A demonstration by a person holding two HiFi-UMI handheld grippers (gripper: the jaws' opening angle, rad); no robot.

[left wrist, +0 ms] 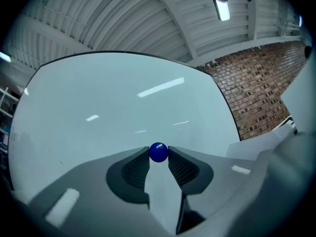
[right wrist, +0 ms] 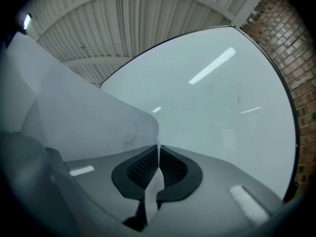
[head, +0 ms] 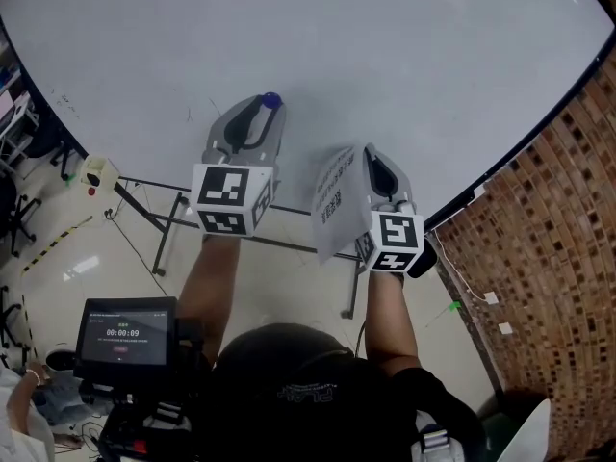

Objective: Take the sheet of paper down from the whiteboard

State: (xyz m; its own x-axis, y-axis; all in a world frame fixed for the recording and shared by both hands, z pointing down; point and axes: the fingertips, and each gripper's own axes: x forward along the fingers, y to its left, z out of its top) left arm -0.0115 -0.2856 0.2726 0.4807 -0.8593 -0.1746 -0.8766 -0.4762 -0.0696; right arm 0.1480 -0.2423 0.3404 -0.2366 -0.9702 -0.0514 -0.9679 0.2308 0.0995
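Right tool (right wrist: 159, 153) grips the paper (head: 337, 205), its print visible only overhead.

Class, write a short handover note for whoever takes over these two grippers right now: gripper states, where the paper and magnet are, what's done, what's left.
Left gripper: shut on the blue magnet ball, held in front of the whiteboard.
Right gripper: shut on an edge of the paper sheet, which curls to its left.
Done: magnet is off the sheet; sheet appears free of the board.
Left: probably just bring the sheet away and set it and the magnet down.
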